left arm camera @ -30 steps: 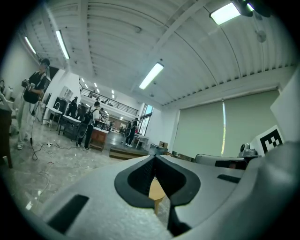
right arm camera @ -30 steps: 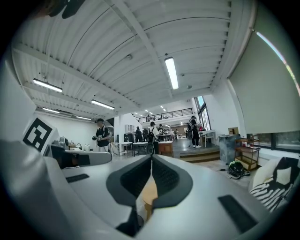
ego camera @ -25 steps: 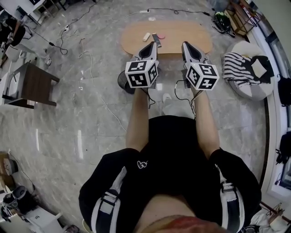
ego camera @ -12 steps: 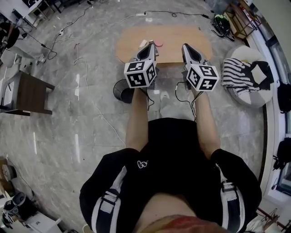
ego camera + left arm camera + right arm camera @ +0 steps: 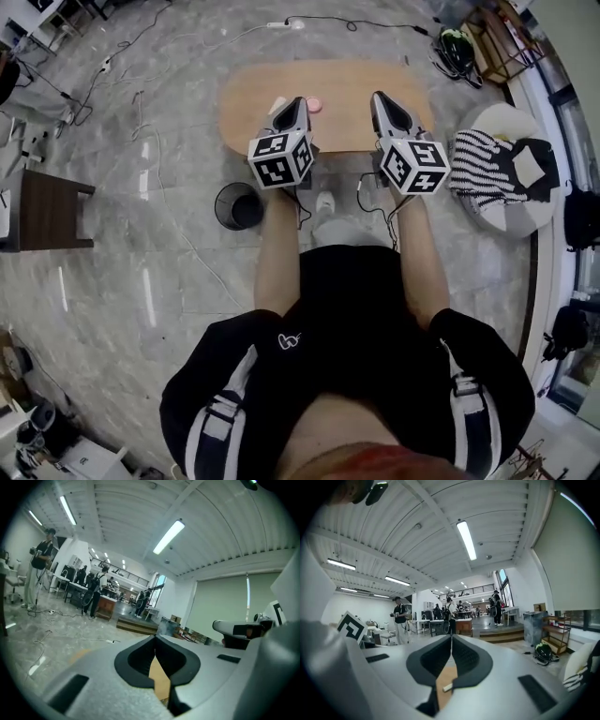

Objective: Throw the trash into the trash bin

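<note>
The trash is lying on the oval table [image 5: 412, 84] in the upper middle of the head view: a white scrap [image 5: 278, 106] is sitting just left of the left claw [image 5: 298, 101], and a pink round piece [image 5: 316, 105] is sitting just right of its tip. The right claw [image 5: 377, 96] is hovering over the table further right, apart from both pieces. Both claws are pointing up the frame, side by side.

In its own view, the left claw [image 5: 155, 638] is pressing its dark ribbed pads together at the tip, gripping nothing. The right claw [image 5: 451, 636] is likewise closed and empty; a pale sliver [image 5: 447, 686] on the wood is showing through the gap below its pads.

The table is smooth light wood. The trash bin [image 5: 235, 206], round, black and mesh-walled, is standing on the glossy grey marbled floor [image 5: 141, 281] at centre left, beside the person's forearm. A pouf [image 5: 502, 120] carrying a striped cloth [image 5: 480, 157] is sitting at the right, a dark wooden side table [image 5: 42, 208] at the left edge, and cables [image 5: 349, 19] are trailing along the top.
</note>
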Demonstrator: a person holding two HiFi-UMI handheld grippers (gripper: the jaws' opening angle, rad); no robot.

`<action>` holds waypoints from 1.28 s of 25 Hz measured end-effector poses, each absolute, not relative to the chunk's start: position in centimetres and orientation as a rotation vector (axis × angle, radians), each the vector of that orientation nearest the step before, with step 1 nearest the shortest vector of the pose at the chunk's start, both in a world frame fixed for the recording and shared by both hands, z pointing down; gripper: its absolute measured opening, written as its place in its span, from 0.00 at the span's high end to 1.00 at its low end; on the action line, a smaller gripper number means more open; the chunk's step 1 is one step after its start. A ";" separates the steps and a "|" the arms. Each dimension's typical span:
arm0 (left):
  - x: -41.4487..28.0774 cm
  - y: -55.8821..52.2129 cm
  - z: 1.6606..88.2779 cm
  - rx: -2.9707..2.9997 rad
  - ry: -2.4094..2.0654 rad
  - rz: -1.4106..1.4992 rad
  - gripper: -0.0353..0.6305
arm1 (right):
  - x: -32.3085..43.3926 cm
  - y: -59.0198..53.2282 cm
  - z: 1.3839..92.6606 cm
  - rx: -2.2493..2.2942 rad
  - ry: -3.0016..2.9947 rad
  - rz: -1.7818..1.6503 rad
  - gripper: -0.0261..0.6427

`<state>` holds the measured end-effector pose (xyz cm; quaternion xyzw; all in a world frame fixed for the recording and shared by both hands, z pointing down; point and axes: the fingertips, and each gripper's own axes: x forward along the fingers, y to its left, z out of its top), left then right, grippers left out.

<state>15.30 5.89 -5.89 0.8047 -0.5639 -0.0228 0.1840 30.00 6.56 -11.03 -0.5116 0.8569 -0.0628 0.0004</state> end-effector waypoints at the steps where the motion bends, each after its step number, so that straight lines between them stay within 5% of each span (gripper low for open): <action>1: 15.4 4.1 -5.7 2.248 -1.597 -0.061 0.94 | 30.3 4.7 -11.3 -1.601 2.692 -0.201 0.94; 14: 14.2 -12.3 -4.9 2.117 -1.756 0.047 0.94 | 28.8 -16.3 -9.0 -1.375 2.744 -0.416 0.94; 24: 12.2 -17.2 -6.1 2.091 -1.839 0.093 0.94 | 28.1 -21.7 -9.3 -1.304 2.731 -0.448 0.94; 32: 18.1 -21.2 -4.8 2.185 -1.740 0.288 0.94 | 33.9 -24.1 -7.5 -1.419 2.609 -0.557 0.94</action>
